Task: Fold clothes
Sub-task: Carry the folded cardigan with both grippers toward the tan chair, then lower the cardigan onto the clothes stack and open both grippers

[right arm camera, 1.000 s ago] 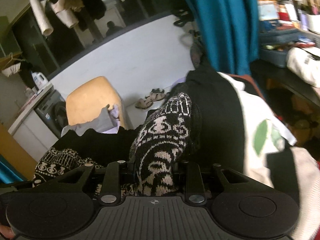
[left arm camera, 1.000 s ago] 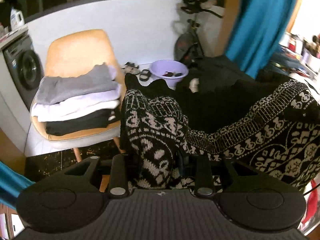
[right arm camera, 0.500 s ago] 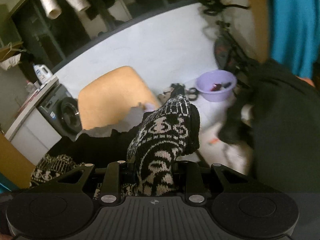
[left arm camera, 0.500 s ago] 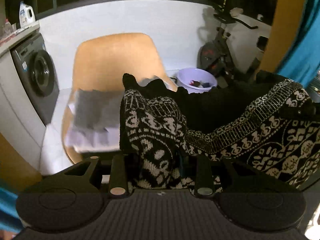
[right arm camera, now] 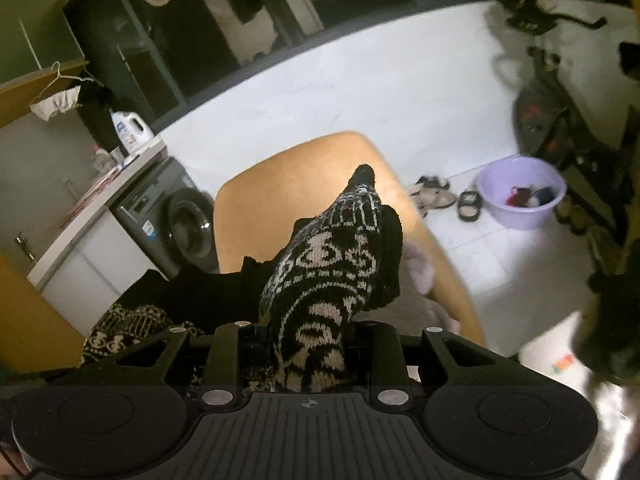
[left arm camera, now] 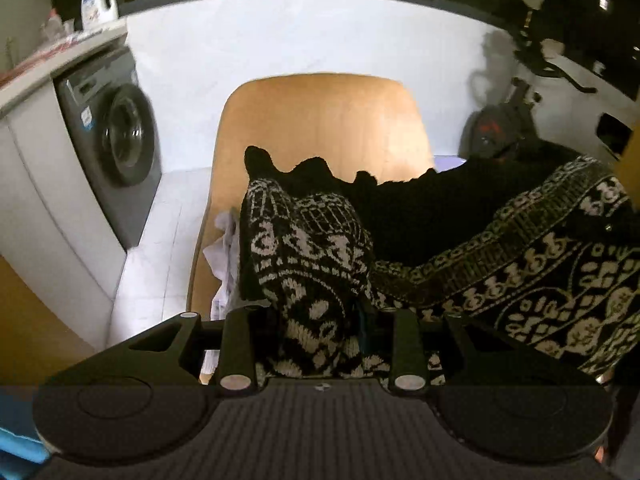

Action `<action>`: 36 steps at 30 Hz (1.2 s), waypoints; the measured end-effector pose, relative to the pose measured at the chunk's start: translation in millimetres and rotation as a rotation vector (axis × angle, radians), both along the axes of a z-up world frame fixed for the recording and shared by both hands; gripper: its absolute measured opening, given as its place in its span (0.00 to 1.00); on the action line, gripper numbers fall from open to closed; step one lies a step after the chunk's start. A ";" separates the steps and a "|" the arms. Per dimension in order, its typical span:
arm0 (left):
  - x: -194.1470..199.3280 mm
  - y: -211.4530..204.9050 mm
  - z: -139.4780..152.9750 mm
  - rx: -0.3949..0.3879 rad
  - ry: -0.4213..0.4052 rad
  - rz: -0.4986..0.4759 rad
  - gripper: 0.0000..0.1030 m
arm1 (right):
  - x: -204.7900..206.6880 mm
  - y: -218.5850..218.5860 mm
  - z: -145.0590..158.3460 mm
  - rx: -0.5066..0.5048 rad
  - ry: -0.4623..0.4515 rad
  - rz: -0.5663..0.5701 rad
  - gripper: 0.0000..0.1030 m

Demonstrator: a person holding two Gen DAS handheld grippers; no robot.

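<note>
A: White floor and wall; what's at nine o'clock?

B: Washing machine [left arm camera: 116, 148]. At twelve o'clock, a tan chair [left arm camera: 320, 128].

A: And the sweater?

B: The patterned sweater [left arm camera: 540, 272] hangs between both grippers in front of the chair. The left gripper [left arm camera: 320, 320] is clenched on one bunch, the right gripper [right arm camera: 308, 344] on another.

Tan chair [left arm camera: 324, 128] beside washing machine [left arm camera: 116, 140], white floor [right arm camera: 500, 264]

Dim indoor light, white wall [left arm camera: 280, 40] brightest beyond the jaws; heavy fisheye bending at edges, motion blur right side, dark corners
</note>
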State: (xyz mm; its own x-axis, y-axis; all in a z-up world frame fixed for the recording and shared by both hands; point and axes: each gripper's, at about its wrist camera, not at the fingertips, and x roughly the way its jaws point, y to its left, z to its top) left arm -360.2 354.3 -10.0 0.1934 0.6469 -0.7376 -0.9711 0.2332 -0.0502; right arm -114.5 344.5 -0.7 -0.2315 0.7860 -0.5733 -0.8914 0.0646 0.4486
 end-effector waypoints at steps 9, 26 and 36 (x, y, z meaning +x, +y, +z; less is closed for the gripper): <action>1.8 112.2 -24.0 -0.085 -0.022 0.115 0.31 | 31.9 138.0 -32.9 -0.106 0.026 0.058 0.23; -8.9 226.0 -142.9 -0.247 0.185 0.175 0.43 | 25.1 315.9 -195.3 -0.394 -0.194 0.093 0.26; -21.0 200.6 -128.6 -0.253 0.236 0.122 0.84 | 61.2 287.5 -185.9 -0.432 -0.115 0.012 0.64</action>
State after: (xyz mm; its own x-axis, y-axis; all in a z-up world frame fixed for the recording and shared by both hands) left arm -381.2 554.9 -138.6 -0.0691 0.4463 -0.8922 -0.9827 0.1234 0.1378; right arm -53.2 631.9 -186.7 -0.1545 0.4667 -0.8708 -0.9358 0.2137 0.2805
